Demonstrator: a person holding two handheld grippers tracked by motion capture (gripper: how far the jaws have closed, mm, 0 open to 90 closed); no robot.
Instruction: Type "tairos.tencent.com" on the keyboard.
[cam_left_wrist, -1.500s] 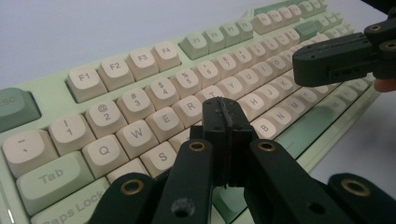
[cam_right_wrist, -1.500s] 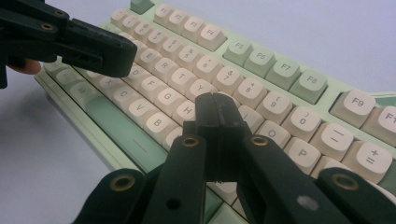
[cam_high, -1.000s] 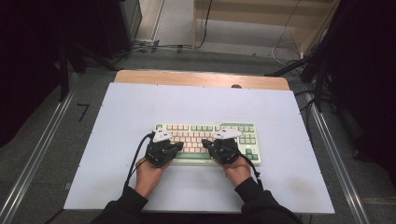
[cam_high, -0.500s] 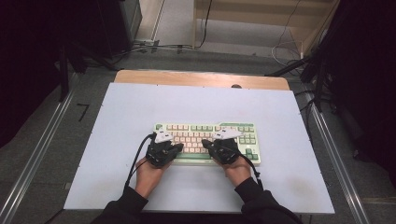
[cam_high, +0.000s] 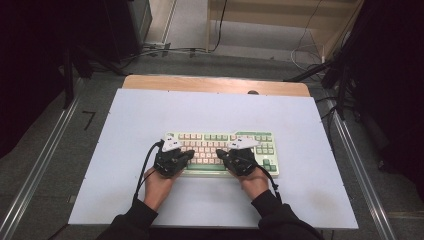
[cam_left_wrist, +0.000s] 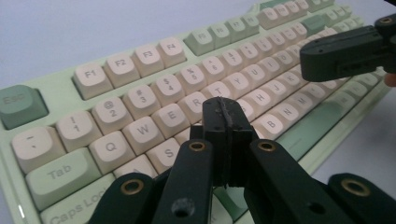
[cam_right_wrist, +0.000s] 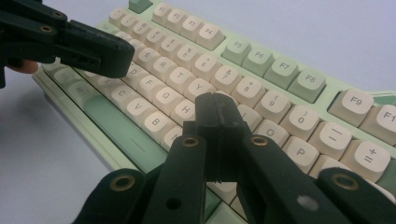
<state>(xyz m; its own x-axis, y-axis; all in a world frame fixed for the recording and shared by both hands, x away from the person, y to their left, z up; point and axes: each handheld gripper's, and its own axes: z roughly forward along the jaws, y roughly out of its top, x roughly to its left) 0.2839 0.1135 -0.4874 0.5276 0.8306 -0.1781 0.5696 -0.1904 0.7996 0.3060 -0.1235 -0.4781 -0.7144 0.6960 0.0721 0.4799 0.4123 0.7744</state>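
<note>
keyboard (cam_high: 220, 152): one item, lying flat on the pale blue-white mat (cam_high: 130, 130), a little right of the mat's centre and nearer my edge than the far one.

progress, as i judge it: work on the keys looks barely begun. both tools are poised above the letter rows; i cannot tell whether either tip touches a key. no key is visibly pressed down, and no cap is missing or shifted. all pressing appears left to do.

my left gripper (cam_left_wrist: 223, 122): jaws closed together, nothing between them, forming one blunt tip over the left half of the letter block, around the d–f area. seen from above at the keyboard's near left (cam_high: 172, 159).

my right gripper (cam_right_wrist: 219, 114): jaws likewise closed on nothing, tip over the right half of the letter block, about the j–k keys. seen from above at the near right (cam_high: 240, 157).

description of item: mint-green case; cream keycaps for letters and numbers; darker green caps for esc, tab, caps lock, the f5–f8 group and the long space bar. dark legends, clean and legible. compact layout with a navigation cluster at the right end.

beyond the mat: a strip of bare wooden table (cam_high: 215, 82) along the far edge.
</note>
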